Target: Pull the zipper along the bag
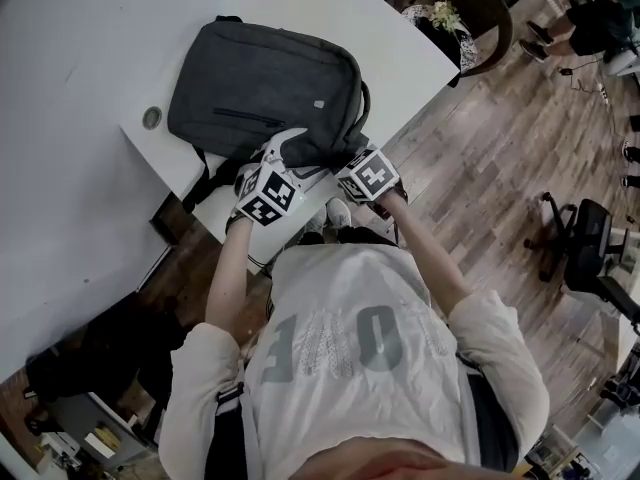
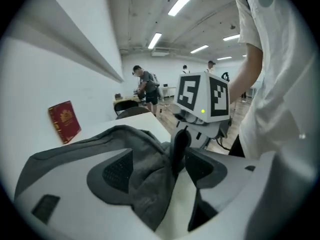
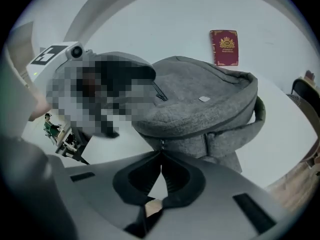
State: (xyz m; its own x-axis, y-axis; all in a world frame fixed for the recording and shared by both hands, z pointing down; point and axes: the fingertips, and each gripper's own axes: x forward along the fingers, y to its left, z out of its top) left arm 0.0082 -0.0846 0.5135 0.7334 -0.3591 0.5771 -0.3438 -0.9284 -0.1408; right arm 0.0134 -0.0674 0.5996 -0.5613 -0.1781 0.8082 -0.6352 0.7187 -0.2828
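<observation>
A dark grey backpack (image 1: 265, 88) lies flat on the white table (image 1: 80, 48), its near edge toward me. My left gripper (image 1: 285, 148) sits at that edge with its jaws wide. In the left gripper view a bunched fold of the bag (image 2: 145, 179) fills the gap of the left gripper (image 2: 157, 166), pressed between the pads. My right gripper (image 1: 355, 158) is just to its right, shut. In the right gripper view its tips (image 3: 161, 156) pinch the small zipper pull (image 3: 161, 145) at the bag's (image 3: 200, 104) lower seam. The right gripper's closed jaws (image 2: 180, 144) touch the fold.
A red booklet (image 3: 224, 47) lies on the table beyond the bag. A round cable hole (image 1: 152, 118) is to the bag's left. The table's corner is just right of the bag, over wooden floor, with an office chair (image 1: 590, 243) farther right. People stand far back in the room.
</observation>
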